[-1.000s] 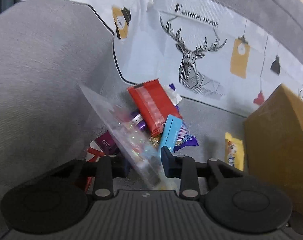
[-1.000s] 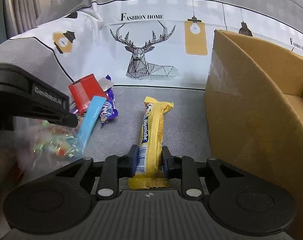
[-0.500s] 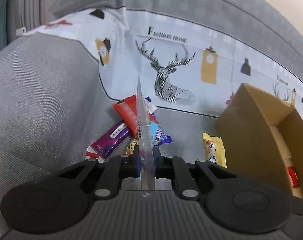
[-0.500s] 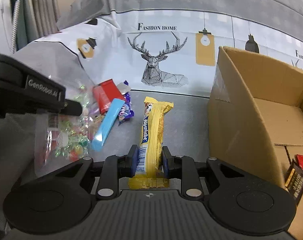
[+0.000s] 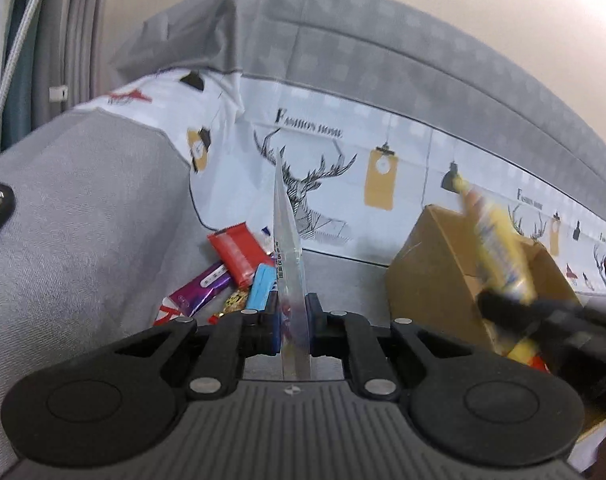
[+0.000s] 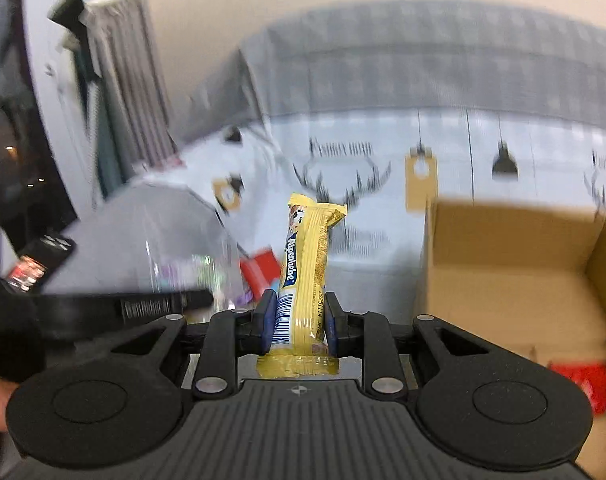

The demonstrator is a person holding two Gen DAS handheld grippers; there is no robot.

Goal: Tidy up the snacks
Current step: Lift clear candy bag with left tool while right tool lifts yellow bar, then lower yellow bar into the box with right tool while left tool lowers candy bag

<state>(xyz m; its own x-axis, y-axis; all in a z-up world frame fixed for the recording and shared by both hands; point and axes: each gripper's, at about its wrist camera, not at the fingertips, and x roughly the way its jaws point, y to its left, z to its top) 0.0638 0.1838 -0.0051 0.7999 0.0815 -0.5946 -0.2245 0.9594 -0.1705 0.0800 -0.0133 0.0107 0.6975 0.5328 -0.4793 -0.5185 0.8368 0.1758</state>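
Observation:
My left gripper (image 5: 294,322) is shut on a clear plastic bag of candies (image 5: 287,240), which stands edge-on and upright between the pads, lifted off the grey sofa seat. My right gripper (image 6: 297,316) is shut on the lower end of a yellow snack bar (image 6: 305,256), which points up. In the left wrist view that yellow bar (image 5: 497,252) hangs blurred over the open cardboard box (image 5: 427,276), with the right gripper (image 5: 507,310) below it. The clear bag (image 6: 191,260) appears blurred at the left of the right wrist view.
Loose snacks lie on the seat: a red wrapper (image 5: 239,252), a blue pack (image 5: 261,286) and a purple bar (image 5: 201,292). The cardboard box (image 6: 503,264) holds a red packet (image 6: 579,376). A deer-print cushion (image 5: 343,168) lines the sofa back.
The left gripper closed on the clear bag and lifted it upright off the pile. The right gripper raised the yellow bar off the seat toward the box.

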